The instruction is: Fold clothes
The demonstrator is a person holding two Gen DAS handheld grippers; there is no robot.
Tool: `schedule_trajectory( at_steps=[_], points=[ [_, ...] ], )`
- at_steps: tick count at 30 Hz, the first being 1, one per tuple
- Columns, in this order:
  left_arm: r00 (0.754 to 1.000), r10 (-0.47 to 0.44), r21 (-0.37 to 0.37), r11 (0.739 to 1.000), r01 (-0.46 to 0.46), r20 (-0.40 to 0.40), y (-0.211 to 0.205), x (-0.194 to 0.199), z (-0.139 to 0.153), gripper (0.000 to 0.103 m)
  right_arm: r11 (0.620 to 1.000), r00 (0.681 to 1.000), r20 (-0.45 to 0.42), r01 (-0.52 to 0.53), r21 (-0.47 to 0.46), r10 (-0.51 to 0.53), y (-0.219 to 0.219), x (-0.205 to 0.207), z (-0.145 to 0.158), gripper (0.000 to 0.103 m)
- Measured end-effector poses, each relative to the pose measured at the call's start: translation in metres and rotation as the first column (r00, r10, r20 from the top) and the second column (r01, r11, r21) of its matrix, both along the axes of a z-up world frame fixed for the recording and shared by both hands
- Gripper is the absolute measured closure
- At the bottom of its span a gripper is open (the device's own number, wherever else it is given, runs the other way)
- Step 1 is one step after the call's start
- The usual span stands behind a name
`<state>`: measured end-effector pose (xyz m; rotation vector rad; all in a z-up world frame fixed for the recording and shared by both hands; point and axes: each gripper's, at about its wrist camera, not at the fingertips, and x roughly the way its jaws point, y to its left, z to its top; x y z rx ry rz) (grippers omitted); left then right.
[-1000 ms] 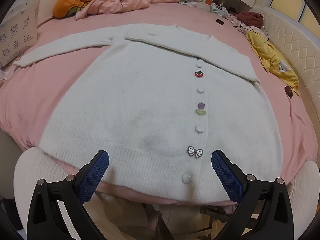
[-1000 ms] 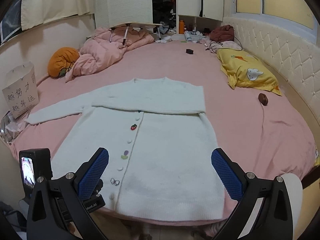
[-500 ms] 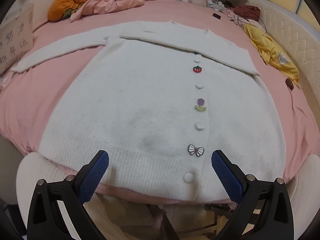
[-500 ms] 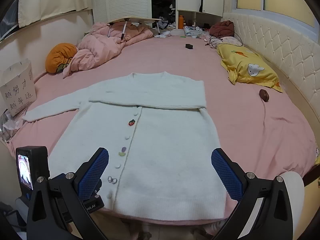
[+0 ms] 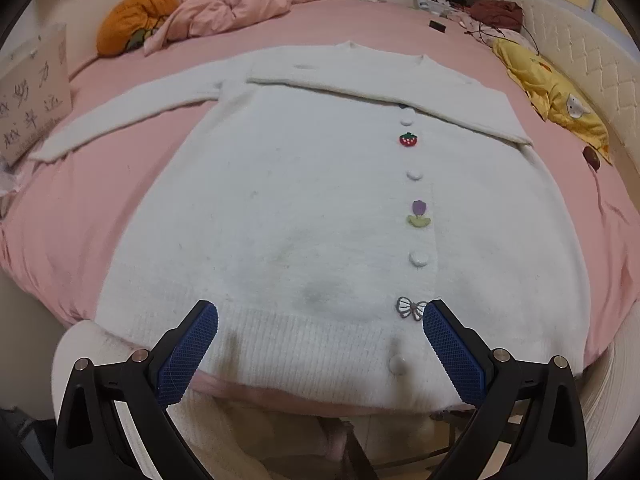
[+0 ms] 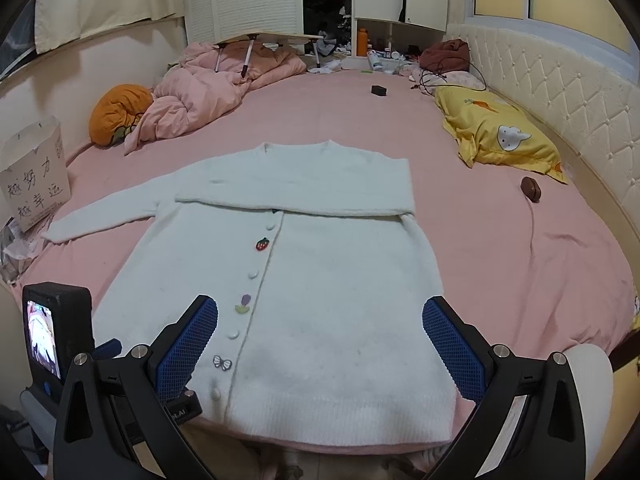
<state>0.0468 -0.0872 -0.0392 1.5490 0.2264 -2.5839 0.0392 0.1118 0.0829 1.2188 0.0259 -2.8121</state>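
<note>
In the left wrist view, the left gripper (image 5: 320, 322) hung low over the bottom hem of the white cardigan (image 5: 312, 200), pointing up along it toward the collar. Its jaws were wide apart and held nothing. The cardigan lay flat and buttoned on the pink bed (image 5: 100, 200), with one sleeve folded across the chest and the other sleeve stretched out to the side. The bow button (image 5: 411, 308) sat just beside the blue pad on the right. In the right wrist view, the right gripper (image 6: 320, 320) was higher up, looking down over the cardigan (image 6: 320, 288) from its hem end. Its jaws were wide apart too, with nothing in them. A yellow pillow (image 6: 496, 136) lay well apart from the cardigan, near the padded headboard (image 6: 560, 80).
</note>
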Motion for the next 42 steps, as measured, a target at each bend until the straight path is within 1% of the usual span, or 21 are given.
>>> schedule_trajectory(
  at_steps=[4,7,10,11,13,14,17,19,22,23,24,27,29,31,33,35,38,39,40,41,42],
  points=[
    [1.000,0.015,0.070,0.997,-0.016,0.002,-0.012,-0.004,-0.004,0.000,1.000,1.000,0.002,-0.009,-0.006,0.009,-0.003,-0.007,-0.004,0.001],
    [0.998,0.061,0.217,0.975,-0.052,-0.034,-0.041,-0.010,0.000,0.000,1.000,1.000,0.017,-0.015,0.010,0.015,-0.007,-0.014,-0.009,0.001],
    [0.981,0.180,0.379,0.915,-0.140,-0.070,-0.099,-0.019,0.004,0.000,1.000,0.999,0.052,-0.018,0.014,0.017,-0.011,-0.021,-0.019,0.001],
    [0.968,0.235,0.437,0.882,-0.177,-0.082,-0.128,-0.022,0.005,0.000,1.000,0.998,0.063,-0.021,0.010,0.020,-0.012,-0.024,-0.023,0.001],
    [0.938,0.334,0.489,0.836,-0.251,-0.089,-0.177,-0.028,0.004,0.000,1.000,0.996,0.087,-0.022,0.013,0.020,-0.014,-0.030,-0.031,0.001],
    [0.918,0.387,0.497,0.816,-0.295,-0.092,-0.204,-0.031,0.004,0.000,1.000,0.995,0.100,-0.023,0.016,0.022,-0.016,-0.034,-0.035,0.001],
    [0.833,0.543,0.517,0.745,-0.422,-0.103,-0.286,-0.034,0.000,0.000,0.999,0.991,0.130,-0.030,0.021,0.027,-0.022,-0.045,-0.045,0.001],
    [0.778,0.620,0.569,0.677,-0.466,-0.101,-0.337,-0.035,-0.008,0.000,0.999,0.989,0.144,-0.034,0.023,0.031,-0.026,-0.052,-0.052,0.001],
    [0.676,0.734,0.630,0.559,-0.540,-0.072,-0.406,-0.038,-0.026,0.000,0.999,0.985,0.169,-0.042,0.025,0.037,-0.033,-0.063,-0.061,0.001],
    [0.641,0.766,0.665,0.506,-0.549,-0.053,-0.429,-0.040,-0.035,0.000,0.999,0.983,0.177,-0.044,0.024,0.040,-0.035,-0.067,-0.064,0.001],
    [0.617,0.786,0.686,0.469,-0.556,-0.039,-0.444,-0.043,-0.042,0.001,0.999,0.982,0.183,-0.047,0.026,0.041,-0.037,-0.071,-0.066,0.001],
    [0.567,0.824,0.729,0.393,-0.560,-0.009,-0.476,-0.054,-0.063,0.001,0.998,0.977,0.210,-0.053,0.041,0.043,-0.043,-0.083,-0.075,0.001],
    [0.541,0.841,0.720,0.361,-0.592,0.023,-0.493,-0.070,-0.077,0.001,0.998,0.974,0.225,-0.051,0.044,0.039,-0.046,-0.091,-0.081,0.001],
    [0.524,0.852,0.708,0.366,-0.604,0.006,-0.498,-0.082,-0.077,0.001,0.998,0.971,0.238,-0.044,0.039,0.034,-0.048,-0.097,-0.084,0.001],
    [0.518,0.855,0.681,0.394,-0.617,-0.025,-0.508,-0.098,-0.076,0.001,0.998,0.969,0.246,-0.045,0.034,0.035,-0.050,-0.102,-0.086,0.001],
    [0.518,0.854,0.663,0.416,-0.622,-0.050,-0.517,-0.109,-0.074,0.001,0.998,0.969,0.244,-0.048,0.041,0.036,-0.054,-0.104,-0.085,0.001],
    [0.535,0.841,0.653,0.450,-0.609,-0.080,-0.528,-0.121,-0.074,0.001,0.998,0.969,0.242,-0.055,0.037,0.045,-0.056,-0.106,-0.085,0.001],
    [0.542,0.835,0.643,0.465,-0.609,-0.091,-0.528,-0.123,-0.074,0.009,0.998,0.969,0.242,-0.053,0.036,0.043,-0.056,-0.107,-0.085,0.001],
    [0.549,0.829,0.624,0.485,-0.613,-0.106,-0.527,-0.124,-0.072,0.057,0.998,0.970,0.242,-0.050,0.033,0.040,-0.056,-0.107,-0.086,0.001],
    [0.557,0.825,0.616,0.487,-0.619,-0.093,-0.529,-0.126,-0.074,0.087,0.999,0.969,0.243,-0.045,0.027,0.037,-0.055,-0.107,-0.086,0.001],
    [0.570,0.820,0.643,0.467,-0.608,-0.056,-0.531,-0.126,-0.081,0.087,0.999,0.969,0.246,-0.041,0.023,0.034,-0.053,-0.108,-0.086,0.001]
  ],
)
